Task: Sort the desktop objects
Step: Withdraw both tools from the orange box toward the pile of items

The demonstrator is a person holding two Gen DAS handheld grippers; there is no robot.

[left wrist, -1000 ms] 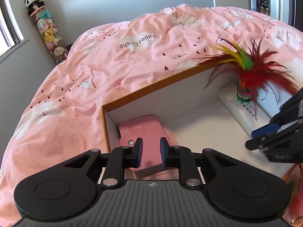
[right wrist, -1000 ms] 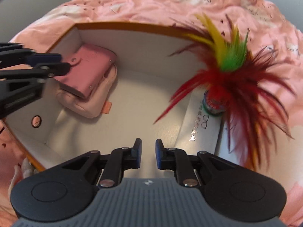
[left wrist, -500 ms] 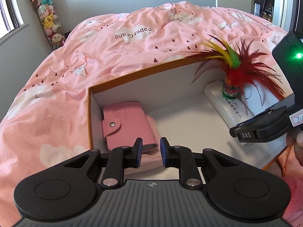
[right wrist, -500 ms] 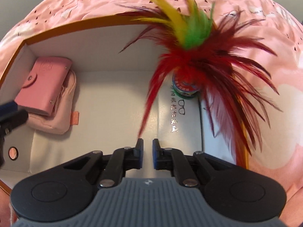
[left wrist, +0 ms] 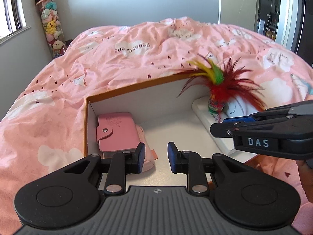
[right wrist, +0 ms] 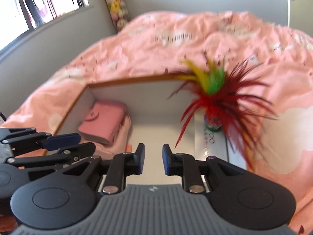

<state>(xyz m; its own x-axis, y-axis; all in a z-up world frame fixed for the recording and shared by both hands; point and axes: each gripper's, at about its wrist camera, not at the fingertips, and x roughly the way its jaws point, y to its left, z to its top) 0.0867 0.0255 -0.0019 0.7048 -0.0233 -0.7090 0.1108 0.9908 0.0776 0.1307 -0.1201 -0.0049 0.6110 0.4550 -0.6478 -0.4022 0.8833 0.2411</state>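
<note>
On the bed, one orange-rimmed box holds one pink wallet in its left corner and one feather shuttlecock at its right edge, floor bare between, while left gripper and right gripper have just widened their fingers, both empty.
</note>
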